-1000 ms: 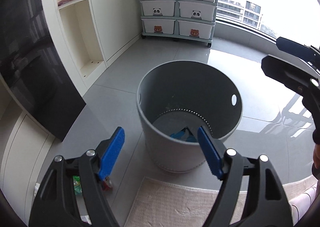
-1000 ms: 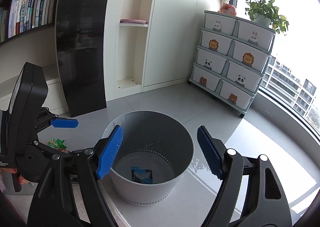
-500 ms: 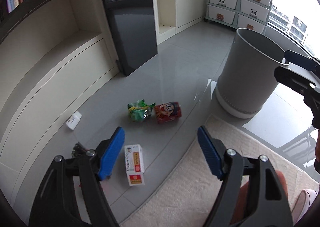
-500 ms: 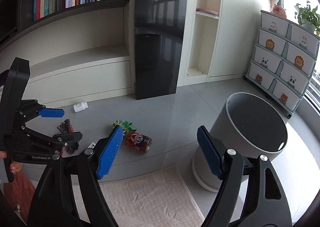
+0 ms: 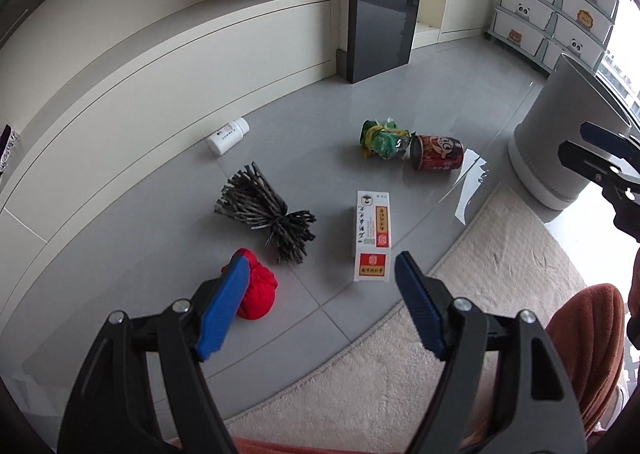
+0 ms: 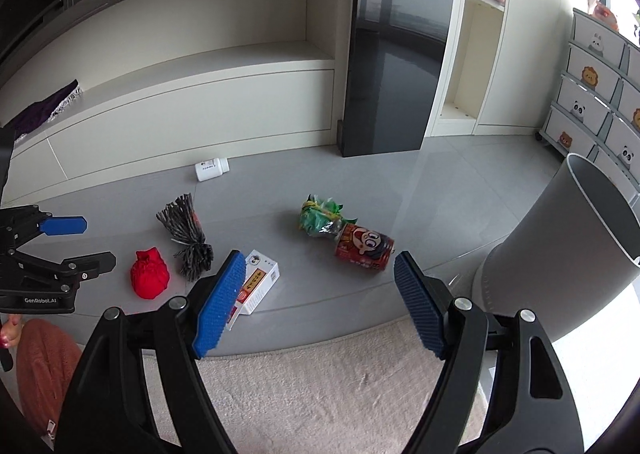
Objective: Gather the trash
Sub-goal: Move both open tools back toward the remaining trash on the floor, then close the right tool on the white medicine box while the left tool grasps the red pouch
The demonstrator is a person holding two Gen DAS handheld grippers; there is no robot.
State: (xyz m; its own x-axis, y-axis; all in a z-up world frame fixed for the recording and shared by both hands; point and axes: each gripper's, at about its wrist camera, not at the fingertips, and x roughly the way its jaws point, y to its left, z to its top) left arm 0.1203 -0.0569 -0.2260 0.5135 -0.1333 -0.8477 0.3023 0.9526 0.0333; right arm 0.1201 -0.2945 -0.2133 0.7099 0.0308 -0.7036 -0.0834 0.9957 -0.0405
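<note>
My left tool (image 5: 320, 296) hangs released over the grey floor (image 5: 420, 94), its blue pads spread wide with nothing between them. Just ahead of its right pad lies a white box (image 5: 372, 240) with red and yellow labels, flat on the floor, its near end closest to me. Partly behind the left pad sits a red crumpled bundle (image 5: 258, 294). Beyond that bundle, a little further from the tool, is a dark bunch of sticks (image 5: 266, 210) tied at the waist. Further out still and to the left, a small white bottle (image 5: 228, 136) lies on its side near the base of the cream shelf unit (image 5: 180, 66).

Ahead and to the right, a crumpled green wrapper (image 5: 382, 138) touches a red can (image 5: 438, 152) lying on its side. The grey bin (image 5: 568, 134) stands upright well off to the right, at the corner of the beige rug (image 5: 420, 354).

My right tool (image 6: 320, 296) is also released, pads apart and holding nothing. The white box (image 6: 256, 286) sits partly behind its left pad; the red can (image 6: 364, 248) lies just beyond the gap, the green wrapper (image 6: 320, 216) behind it. The bin (image 6: 560, 254) leans into view on the right, and the left tool (image 6: 76, 244) shows at the left edge, near the red bundle (image 6: 150, 274).
</note>
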